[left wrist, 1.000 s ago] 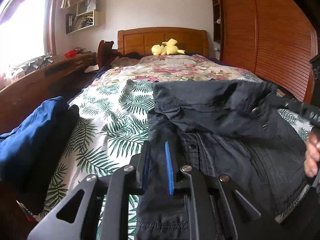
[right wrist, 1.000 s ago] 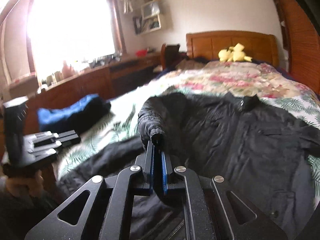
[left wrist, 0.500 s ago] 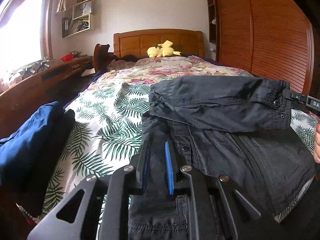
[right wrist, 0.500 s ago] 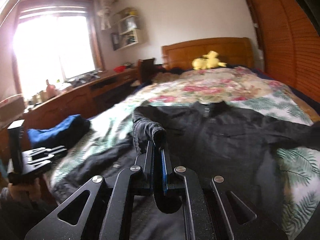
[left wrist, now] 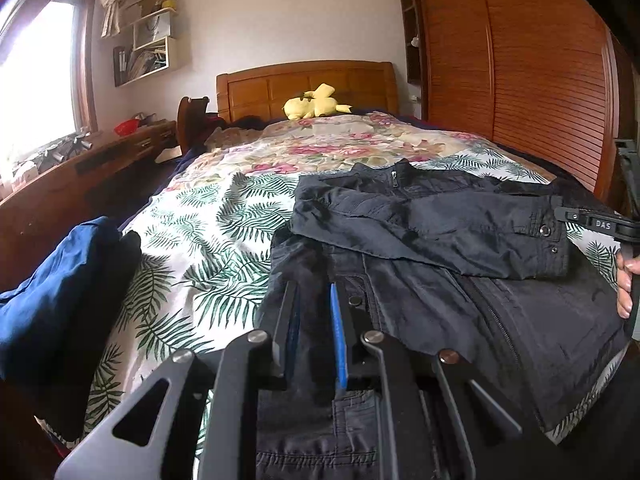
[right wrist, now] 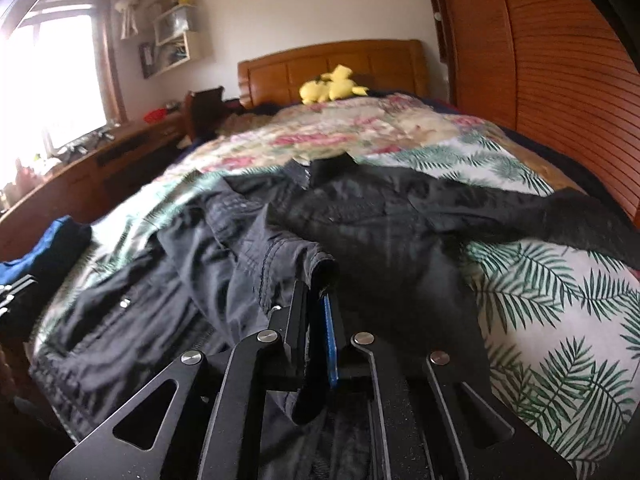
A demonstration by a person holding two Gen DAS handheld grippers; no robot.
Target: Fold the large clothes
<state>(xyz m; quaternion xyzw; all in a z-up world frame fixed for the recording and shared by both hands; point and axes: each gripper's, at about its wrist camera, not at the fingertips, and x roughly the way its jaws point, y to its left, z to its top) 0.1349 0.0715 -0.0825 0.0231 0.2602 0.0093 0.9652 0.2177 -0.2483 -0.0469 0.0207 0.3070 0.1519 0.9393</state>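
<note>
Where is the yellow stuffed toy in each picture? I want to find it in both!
Left wrist view: the yellow stuffed toy lies at the far end of the bed, near the top middle, in front of the wooden headboard.
Right wrist view: the toy is again near the top middle, slightly blurred, before the same headboard.
Shared landmark: the wooden headboard just behind it.

Left gripper point(left wrist: 314, 320) jaws apart; right gripper point(right wrist: 318, 312) jaws clamped.

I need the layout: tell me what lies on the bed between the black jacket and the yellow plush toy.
Only bedding: in the left wrist view, bare quilt, first palm-leaf print, then floral, runs from the black jacket to the yellow plush toy.
</note>
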